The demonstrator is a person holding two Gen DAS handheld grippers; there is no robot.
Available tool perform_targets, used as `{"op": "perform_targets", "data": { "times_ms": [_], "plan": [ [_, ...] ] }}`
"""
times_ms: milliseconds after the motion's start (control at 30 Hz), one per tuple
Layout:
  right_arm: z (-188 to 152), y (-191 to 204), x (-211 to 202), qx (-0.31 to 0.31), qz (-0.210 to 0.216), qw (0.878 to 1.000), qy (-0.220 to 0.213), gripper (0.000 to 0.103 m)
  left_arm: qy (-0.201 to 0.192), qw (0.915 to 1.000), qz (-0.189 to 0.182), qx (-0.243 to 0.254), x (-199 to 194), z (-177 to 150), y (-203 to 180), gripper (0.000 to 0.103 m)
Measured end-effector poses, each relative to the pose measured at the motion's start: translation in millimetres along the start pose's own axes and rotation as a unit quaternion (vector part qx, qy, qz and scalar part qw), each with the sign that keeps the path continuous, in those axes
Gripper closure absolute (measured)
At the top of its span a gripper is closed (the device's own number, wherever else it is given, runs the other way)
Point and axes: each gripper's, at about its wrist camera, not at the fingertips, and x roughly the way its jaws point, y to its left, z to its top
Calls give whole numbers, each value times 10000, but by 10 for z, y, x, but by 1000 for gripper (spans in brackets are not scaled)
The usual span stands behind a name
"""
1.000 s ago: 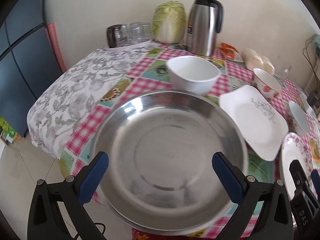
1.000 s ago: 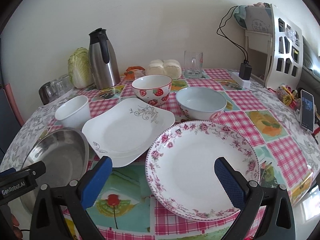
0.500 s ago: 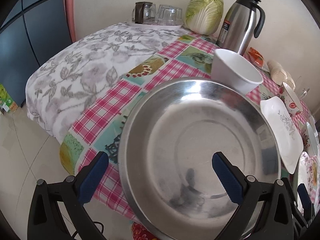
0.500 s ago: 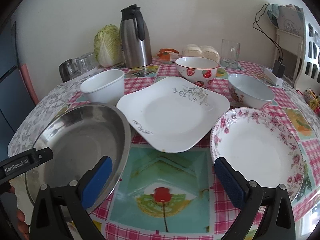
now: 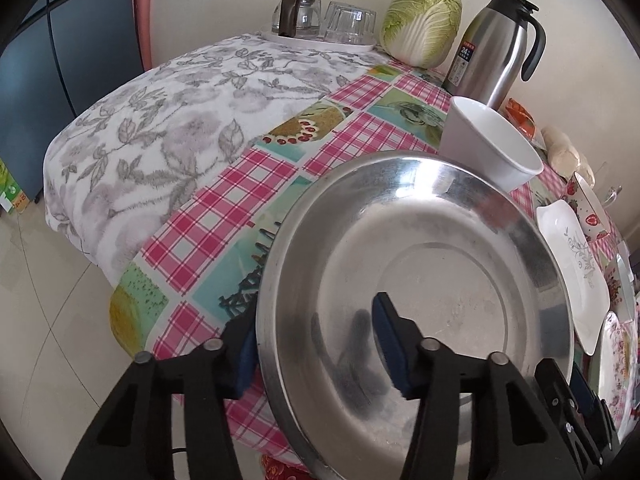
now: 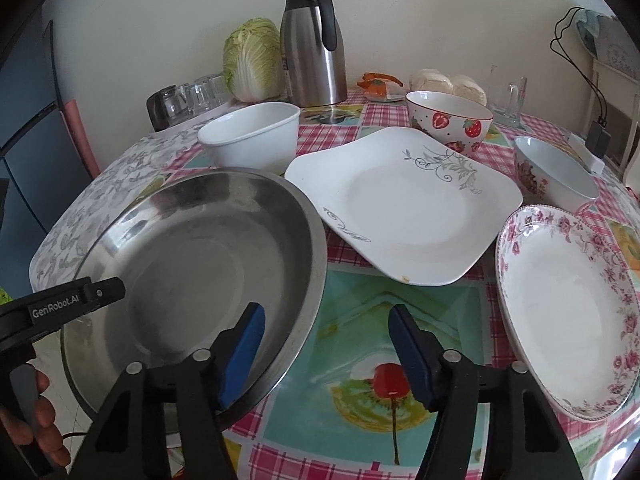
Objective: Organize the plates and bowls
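Two tools straddled the steel basin's point(image 5: 420, 272) rim at the table's point(image 5: 224, 208) near edge: left tool point(image 5: 316, 344) and right tool point(image 6: 324, 352), jaws just closing, neither visibly clamped; both should seat squarely on opposite sides before lifting level

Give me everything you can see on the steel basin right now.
The steel basin is wide, round and shallow, shiny metal with a flat bottom and rolled rim, empty. It sits at the near edge of the table, beside the square plate and before the white bowl. Both tongs have just been closing astride its rim, one finger inside each: left tongs on one side, right tongs opposite. Contact is unclear.
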Motion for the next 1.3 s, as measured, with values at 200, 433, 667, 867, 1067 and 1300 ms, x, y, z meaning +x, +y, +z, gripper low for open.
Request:
{"op": "perform_targets", "data": {
  "times_ms": [200,433,667,867,1067,1300],
  "plan": [
    [1,41,68,-16,279,9996,73,69,-80,9999,146,-24,8,16,56,75],
    [39,45,-4,-80,351,9993,-41,78,-136,9998,141,-63,-67,-3,71,81],
    [147,-40,-212,41,544,9981,-277,77,-380,9989,252,81,-340,3,-28,85],
    [225,-162,-355,122,629,9969,-454,77,-602,9975,285,237,-578,39,-215,85],
    [301,-375,-466,386,732,9949,-575,77,-723,9960,279,451,-730,73,-448,85],
    [365,-634,-531,639,704,9931,-690,77,-817,9936,278,728,-845,170,-828,85]
  ]
}}
